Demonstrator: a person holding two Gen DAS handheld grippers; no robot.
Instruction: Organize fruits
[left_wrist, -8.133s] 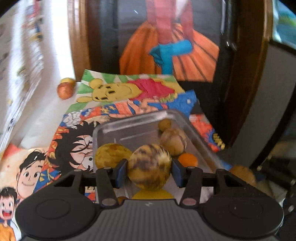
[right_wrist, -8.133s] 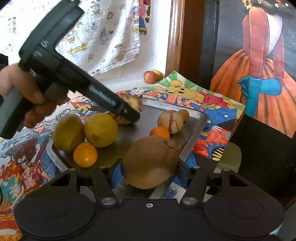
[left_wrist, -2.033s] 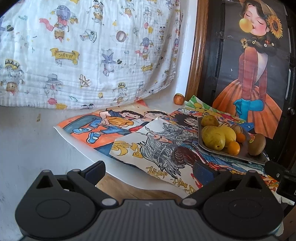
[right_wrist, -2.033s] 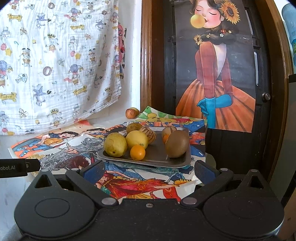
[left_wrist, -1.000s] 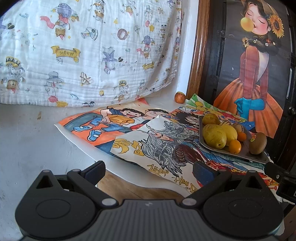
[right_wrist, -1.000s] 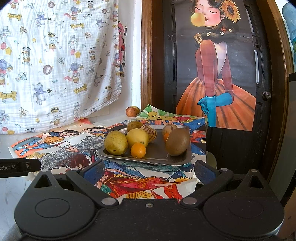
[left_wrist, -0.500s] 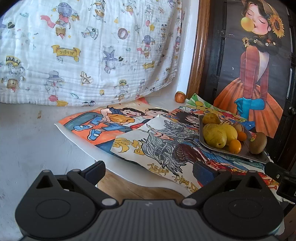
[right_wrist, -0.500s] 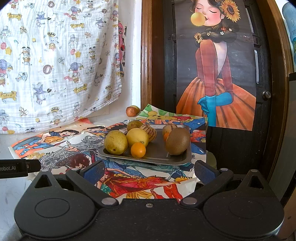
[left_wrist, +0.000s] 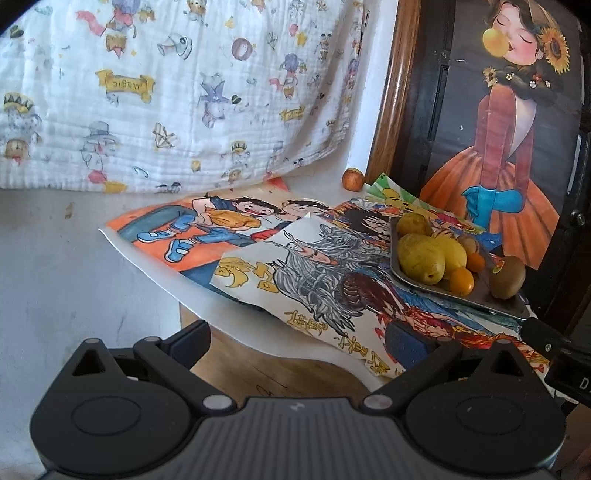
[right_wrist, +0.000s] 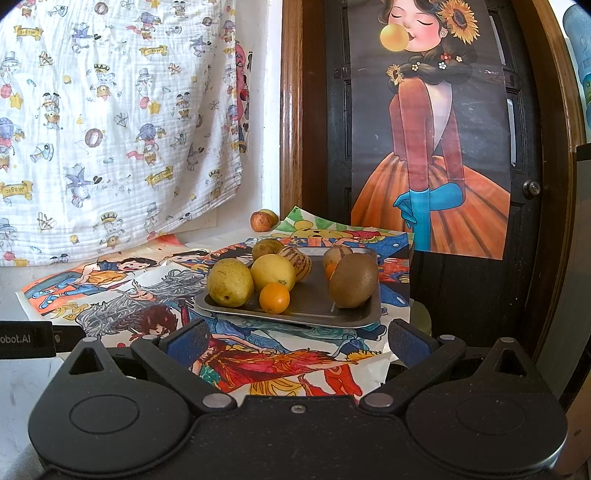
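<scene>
A metal tray (right_wrist: 317, 312) sits on cartoon posters and holds several fruits: a yellow-green pear (right_wrist: 229, 282), a lemon (right_wrist: 273, 272), a small orange (right_wrist: 274, 297), a brown kiwi-like fruit (right_wrist: 354, 280) and a striped melon (right_wrist: 295, 258). The tray also shows at the right of the left wrist view (left_wrist: 476, 295). A red apple (right_wrist: 260, 220) lies off the tray near the door frame. My right gripper (right_wrist: 295, 341) is open and empty, in front of the tray. My left gripper (left_wrist: 299, 338) is open and empty, well left of the tray.
Colourful posters (left_wrist: 258, 240) cover the table. A patterned white cloth (right_wrist: 110, 129) hangs behind. A dark door with a painted girl (right_wrist: 428, 166) stands at the right. The left gripper's body (right_wrist: 26, 343) shows at the left edge of the right wrist view.
Over the last second almost nothing moved. Since 8 s ago both grippers have let go of their fruits on the tray, opened and pulled back.
</scene>
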